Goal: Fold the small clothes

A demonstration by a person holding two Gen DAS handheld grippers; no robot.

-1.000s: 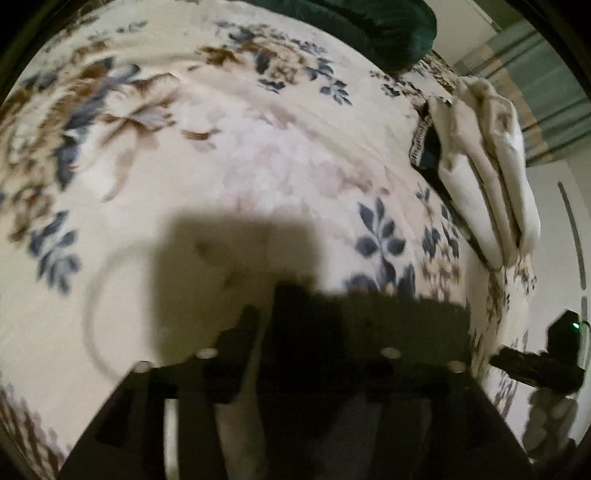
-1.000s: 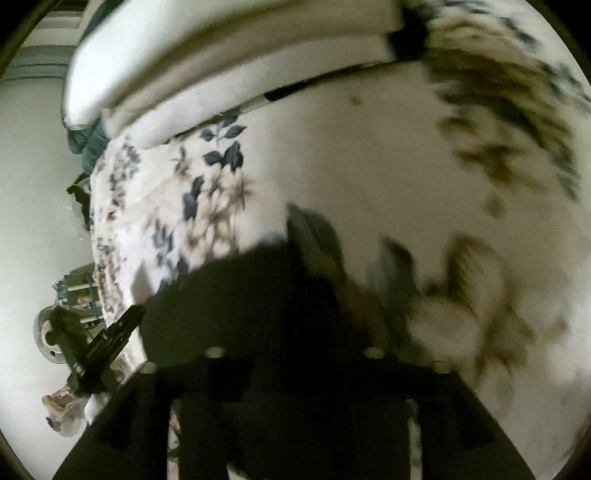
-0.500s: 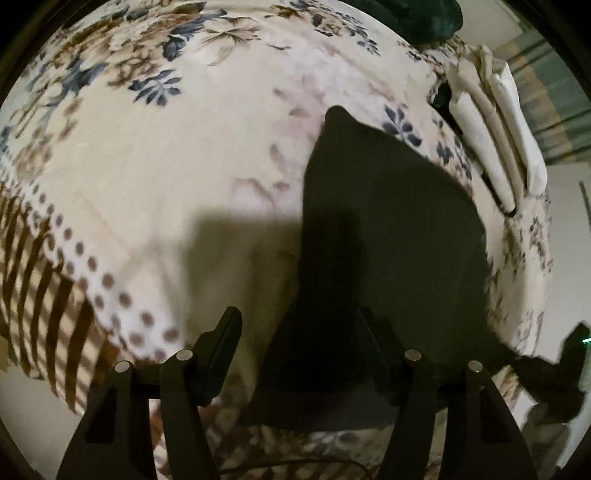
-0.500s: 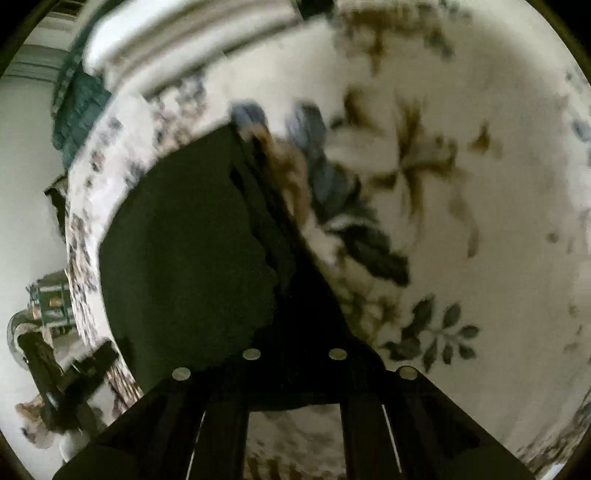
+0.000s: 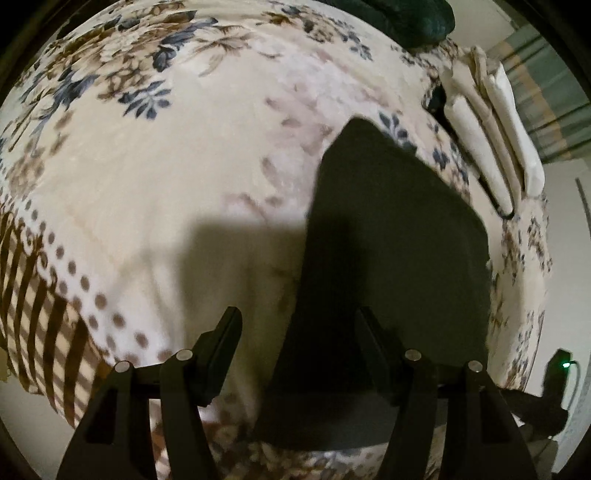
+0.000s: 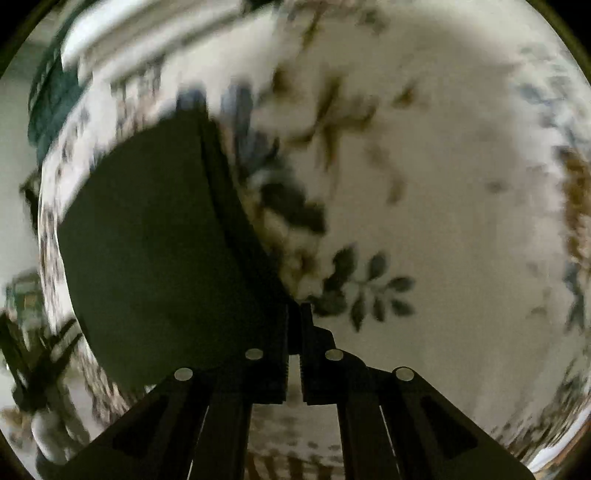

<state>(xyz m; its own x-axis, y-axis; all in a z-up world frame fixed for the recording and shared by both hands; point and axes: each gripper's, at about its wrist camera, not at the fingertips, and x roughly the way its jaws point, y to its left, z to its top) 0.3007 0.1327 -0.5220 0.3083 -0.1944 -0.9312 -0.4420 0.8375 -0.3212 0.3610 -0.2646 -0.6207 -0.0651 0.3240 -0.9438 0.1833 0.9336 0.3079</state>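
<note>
A dark garment [image 5: 399,236] lies flat on the floral blanket [image 5: 184,166] near the bed's front edge. My left gripper [image 5: 297,326] is open and points steeply down. The garment's left edge runs between its jaws, the right finger [image 5: 369,332] is over the dark cloth, and the left finger [image 5: 225,336] is over the blanket. In the blurred right wrist view the same garment [image 6: 147,240] fills the left side. Its folded edge runs straight down into my right gripper [image 6: 294,317], which is shut on its near corner.
A stack of folded white clothes [image 5: 495,122] lies at the blanket's far right, with a dark green bundle [image 5: 406,18] behind it. The blanket's striped border [image 5: 37,295] drops off at the left. A black device with a green light [image 5: 554,376] stands beyond the right edge.
The right gripper's jaws have closed on the dark garment and moved with it across the blanket. The left gripper has drawn back toward the bed's edge, and the garment now lies spread ahead of it.
</note>
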